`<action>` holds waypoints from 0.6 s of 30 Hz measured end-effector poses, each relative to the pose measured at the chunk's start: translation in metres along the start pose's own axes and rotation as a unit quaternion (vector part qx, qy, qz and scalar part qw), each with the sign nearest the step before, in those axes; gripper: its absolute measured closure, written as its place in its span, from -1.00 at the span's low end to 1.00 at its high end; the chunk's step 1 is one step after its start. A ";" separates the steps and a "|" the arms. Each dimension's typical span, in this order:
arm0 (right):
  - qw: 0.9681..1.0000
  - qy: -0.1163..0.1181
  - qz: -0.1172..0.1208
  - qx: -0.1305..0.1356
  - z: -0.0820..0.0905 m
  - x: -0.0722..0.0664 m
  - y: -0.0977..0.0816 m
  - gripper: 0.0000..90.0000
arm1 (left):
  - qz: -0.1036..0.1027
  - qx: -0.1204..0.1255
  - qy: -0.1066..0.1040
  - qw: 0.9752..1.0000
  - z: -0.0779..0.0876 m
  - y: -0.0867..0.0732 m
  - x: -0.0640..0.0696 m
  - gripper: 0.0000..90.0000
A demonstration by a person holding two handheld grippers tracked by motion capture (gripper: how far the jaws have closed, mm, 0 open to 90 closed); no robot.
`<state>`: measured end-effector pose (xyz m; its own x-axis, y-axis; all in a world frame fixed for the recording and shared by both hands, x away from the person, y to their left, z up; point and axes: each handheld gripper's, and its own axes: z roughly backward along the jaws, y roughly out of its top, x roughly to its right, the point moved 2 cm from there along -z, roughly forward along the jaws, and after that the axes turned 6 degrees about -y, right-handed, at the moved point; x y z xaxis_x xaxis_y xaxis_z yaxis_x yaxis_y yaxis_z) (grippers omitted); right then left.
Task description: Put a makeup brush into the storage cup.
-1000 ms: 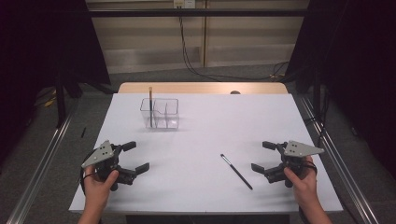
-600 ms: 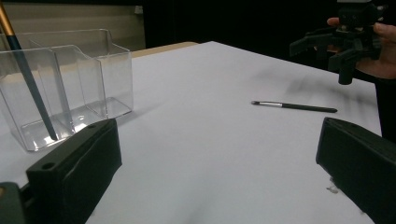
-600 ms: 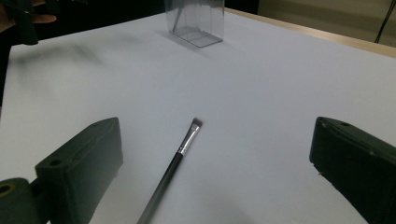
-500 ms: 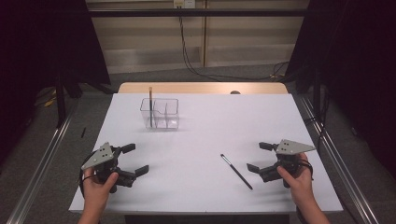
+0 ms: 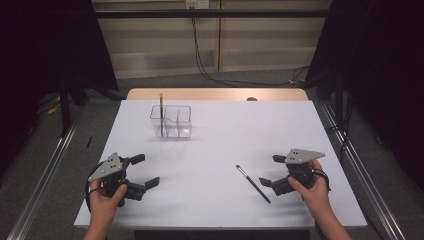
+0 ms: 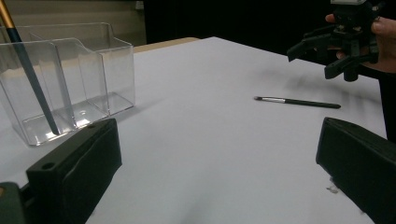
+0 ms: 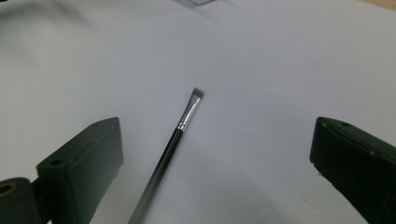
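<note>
Nearby, brush (image 5: 253, 183), clear organizer (image 5: 171, 121), unobstructed

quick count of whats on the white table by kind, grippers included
Brushes: 2 (a black brush lying flat, a gold-handled brush standing in the organiser)
Clear organisers: 1
Grippers: 2 (left gripper, right gripper, both open)
Total: 5

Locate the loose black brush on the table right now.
In the high view the black brush lies flat on the white table, right of centre near the front edge, just left of the open right hand-held gripper, untouched.
</note>
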<state>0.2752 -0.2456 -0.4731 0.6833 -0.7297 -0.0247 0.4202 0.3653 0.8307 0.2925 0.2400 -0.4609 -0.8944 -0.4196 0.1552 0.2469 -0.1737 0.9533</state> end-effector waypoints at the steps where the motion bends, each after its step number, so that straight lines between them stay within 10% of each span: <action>1: 1.000 0.000 0.000 -0.006 -0.001 0.000 0.001 -0.95 | 0.001 0.004 -0.002 1.000 -0.001 0.000 0.000 -1.00; 18: 0.996 0.005 0.015 -0.092 -0.012 -0.005 0.009 -0.96 | 0.001 -0.003 -0.001 1.000 -0.002 0.000 -0.001 -1.00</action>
<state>0.2826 -0.2315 -0.4728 0.7034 -0.7108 -0.0073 0.5008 0.4882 0.7148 0.2948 0.2385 -0.4614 -0.8944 -0.4186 0.1575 0.2509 -0.1782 0.9515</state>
